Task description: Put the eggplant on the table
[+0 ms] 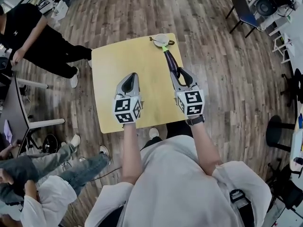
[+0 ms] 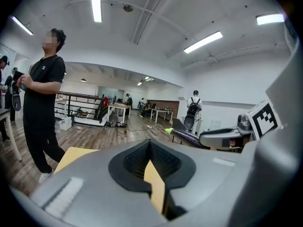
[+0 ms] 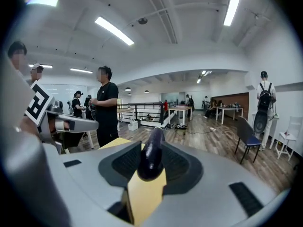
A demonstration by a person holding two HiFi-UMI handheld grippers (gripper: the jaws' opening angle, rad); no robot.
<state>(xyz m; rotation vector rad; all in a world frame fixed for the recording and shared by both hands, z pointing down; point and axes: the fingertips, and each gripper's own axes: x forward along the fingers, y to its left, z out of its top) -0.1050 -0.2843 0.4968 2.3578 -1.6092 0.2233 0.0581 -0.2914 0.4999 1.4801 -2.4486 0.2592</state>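
Observation:
The eggplant is long and dark purple with a green stem end. My right gripper is shut on its thick end, and the stem points away over the yellow table. It hangs in the air above the table's right side. In the right gripper view the eggplant sticks out forward between the pads of the right gripper. My left gripper hovers over the table's middle, shut and empty. The left gripper view shows the left gripper with the table showing through, and the eggplant off to its right.
A white bowl sits at the table's far edge, just beyond the eggplant's stem. A person in black stands at the left, and other people sit at the lower left. A dark desk is at the left, a chair at the upper right.

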